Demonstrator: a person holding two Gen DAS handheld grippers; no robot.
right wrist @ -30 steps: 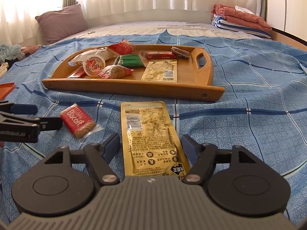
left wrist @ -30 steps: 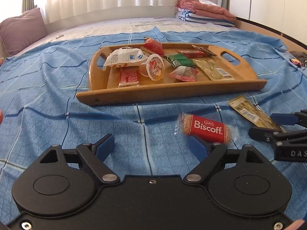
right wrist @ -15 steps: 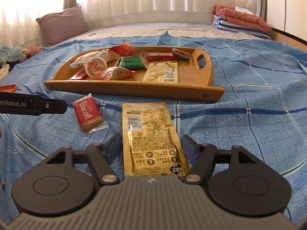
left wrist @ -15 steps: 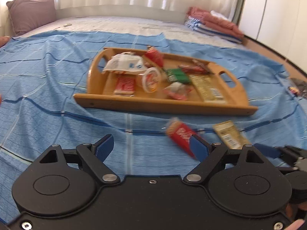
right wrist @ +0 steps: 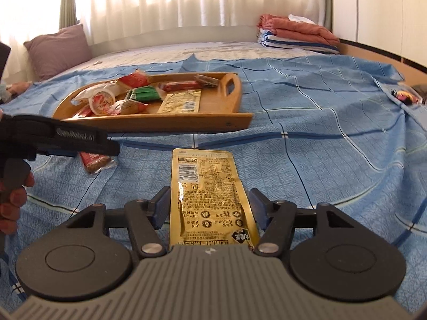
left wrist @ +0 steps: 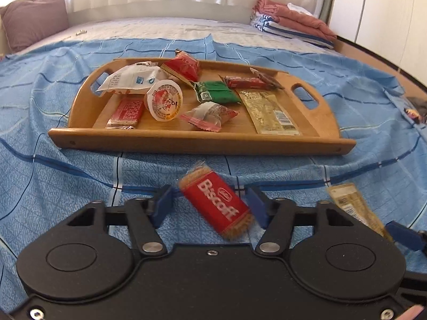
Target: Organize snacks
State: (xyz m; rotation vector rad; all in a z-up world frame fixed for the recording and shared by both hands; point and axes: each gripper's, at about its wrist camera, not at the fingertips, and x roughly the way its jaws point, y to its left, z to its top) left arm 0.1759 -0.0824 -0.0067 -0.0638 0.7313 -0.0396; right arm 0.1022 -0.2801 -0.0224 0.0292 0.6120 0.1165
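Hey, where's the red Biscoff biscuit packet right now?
In the left wrist view, the red Biscoff biscuit packet lies on the blue checked bedspread between the open fingers of the left tool, in front of the wooden tray.

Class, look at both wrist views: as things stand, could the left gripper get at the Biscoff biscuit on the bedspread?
Probably yes. The left gripper is open, its fingers either side of the Biscoff biscuit, which lies alone on the bedspread; nothing sits between them.

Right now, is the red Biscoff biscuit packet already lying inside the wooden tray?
No, the red Biscoff biscuit packet lies on the blue bedsheet before the wooden tray.
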